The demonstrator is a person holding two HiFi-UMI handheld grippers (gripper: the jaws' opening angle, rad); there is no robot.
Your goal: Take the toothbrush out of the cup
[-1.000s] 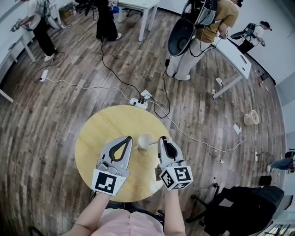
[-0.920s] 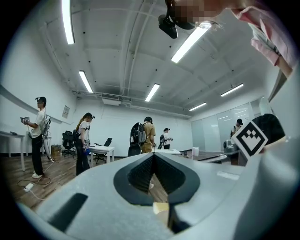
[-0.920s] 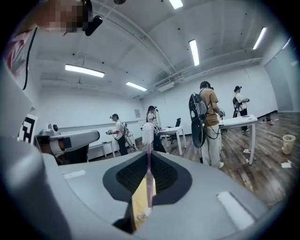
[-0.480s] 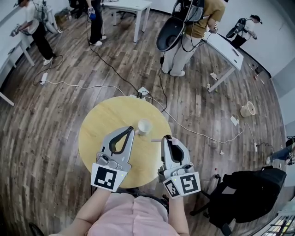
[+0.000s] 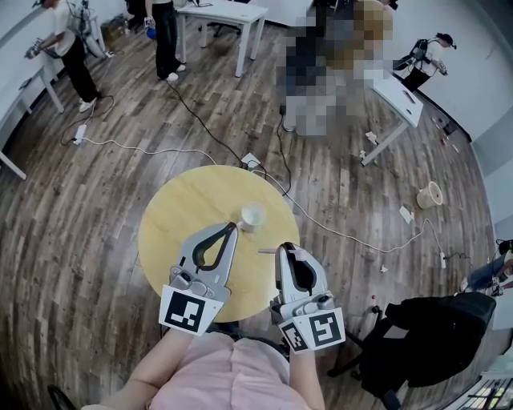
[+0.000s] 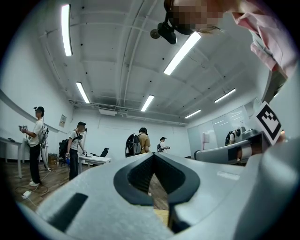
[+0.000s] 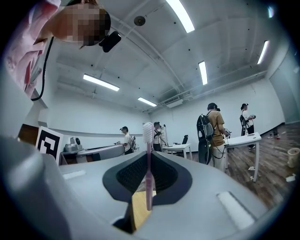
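A white cup (image 5: 252, 216) stands upright near the far right of the round yellow table (image 5: 172, 232). My right gripper (image 5: 282, 249) is shut on a pink toothbrush (image 5: 268, 251), whose free end sticks out to the left, clear of the cup and nearer to me. In the right gripper view the toothbrush (image 7: 149, 168) stands upright between the closed jaws of the right gripper (image 7: 149, 157), white bristles on top. My left gripper (image 5: 233, 227) hangs just left of the cup, jaws together with nothing in them. In its own view the left gripper (image 6: 153, 155) points level into the room.
A power strip (image 5: 251, 162) and cables lie on the wood floor behind the table. A black chair (image 5: 421, 340) stands at the lower right. White desks (image 5: 224, 12) and several people are farther back.
Both grippers have drawn back from the cup toward me and risen. The toothbrush has come away from the cup with the right gripper. The cup stays on the table.
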